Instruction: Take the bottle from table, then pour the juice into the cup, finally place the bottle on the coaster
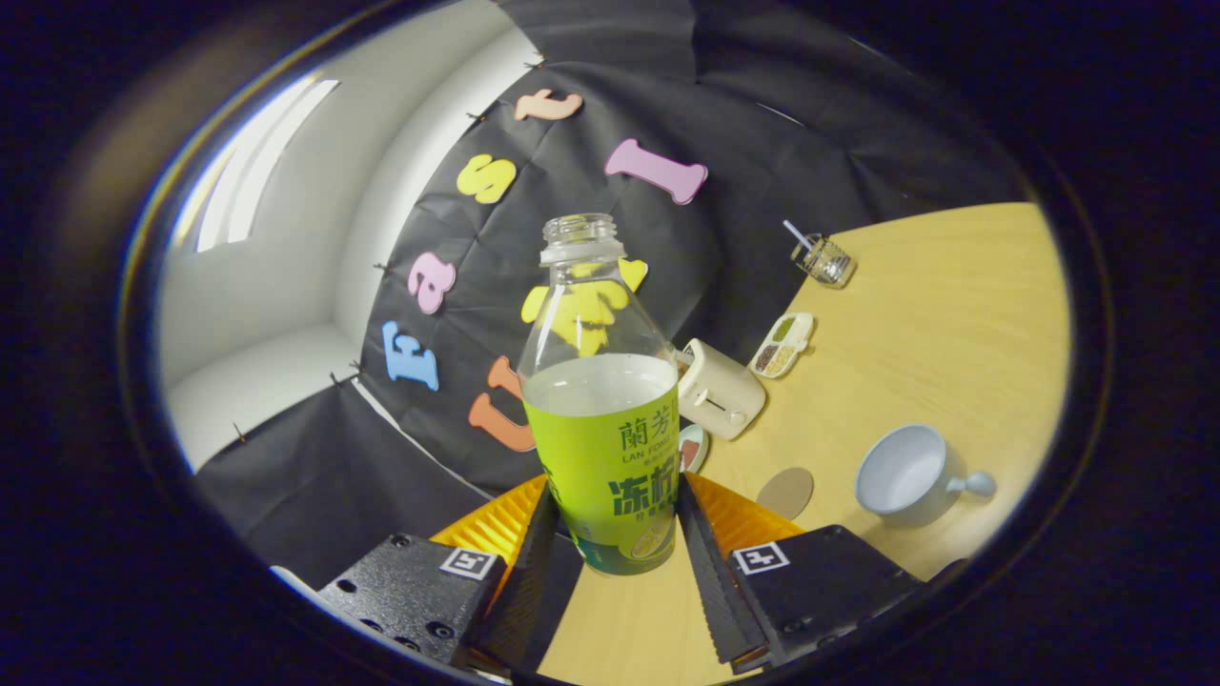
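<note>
A clear uncapped bottle [602, 419] with a green label and pale juice up to its shoulder stands between my two fingers, and my gripper [615, 514] is shut on it at the label. The view is tilted, and the bottle seems lifted off the wooden table [934, 314]. Beyond the right finger [710, 562] lies a round tan coaster [785, 493] flat on the table. To the right of the coaster sits a pale blue cup [905, 474] with a knob handle, and its mouth shows nothing inside.
A cream toaster [720, 389] stands behind the bottle, with a small round dish [693, 448] beside it. Farther back are a white divided snack tray [782, 345] and a glass jar with a straw [823, 259]. The black cloth wall closes the far side.
</note>
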The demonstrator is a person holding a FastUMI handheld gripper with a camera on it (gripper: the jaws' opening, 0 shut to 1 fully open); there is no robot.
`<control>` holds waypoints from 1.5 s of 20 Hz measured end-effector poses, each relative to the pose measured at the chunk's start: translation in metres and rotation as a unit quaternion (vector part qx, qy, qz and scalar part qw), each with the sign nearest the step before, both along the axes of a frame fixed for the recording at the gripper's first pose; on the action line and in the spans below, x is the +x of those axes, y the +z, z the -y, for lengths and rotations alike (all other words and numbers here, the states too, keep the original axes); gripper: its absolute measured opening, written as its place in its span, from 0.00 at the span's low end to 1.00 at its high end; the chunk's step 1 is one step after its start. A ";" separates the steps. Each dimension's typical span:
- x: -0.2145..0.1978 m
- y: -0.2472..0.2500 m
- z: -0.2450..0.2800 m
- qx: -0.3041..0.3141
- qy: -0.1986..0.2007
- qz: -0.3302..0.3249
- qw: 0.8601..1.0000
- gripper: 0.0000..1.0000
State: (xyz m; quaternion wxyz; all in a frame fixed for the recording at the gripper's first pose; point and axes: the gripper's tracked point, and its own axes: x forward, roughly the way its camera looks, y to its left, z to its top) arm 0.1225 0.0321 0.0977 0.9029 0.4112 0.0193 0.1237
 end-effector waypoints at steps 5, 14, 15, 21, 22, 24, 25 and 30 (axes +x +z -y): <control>0.027 0.004 0.002 -0.202 -0.053 0.010 0.978 0.76; 0.116 -0.038 -0.025 -0.320 -0.083 -0.038 0.943 0.76; 0.124 -0.046 -0.027 -0.324 -0.082 -0.050 0.941 0.76; 0.167 -0.097 -0.028 -0.355 -0.087 -0.099 0.926 0.77; 0.173 -0.106 -0.028 -0.362 -0.086 -0.108 0.922 0.77; 0.179 -0.116 -0.026 -0.372 -0.086 -0.121 0.917 0.77; 0.181 -0.118 -0.025 -0.371 -0.088 -0.124 0.916 0.77; 0.189 -0.124 -0.017 -0.379 -0.109 -0.120 0.911 0.77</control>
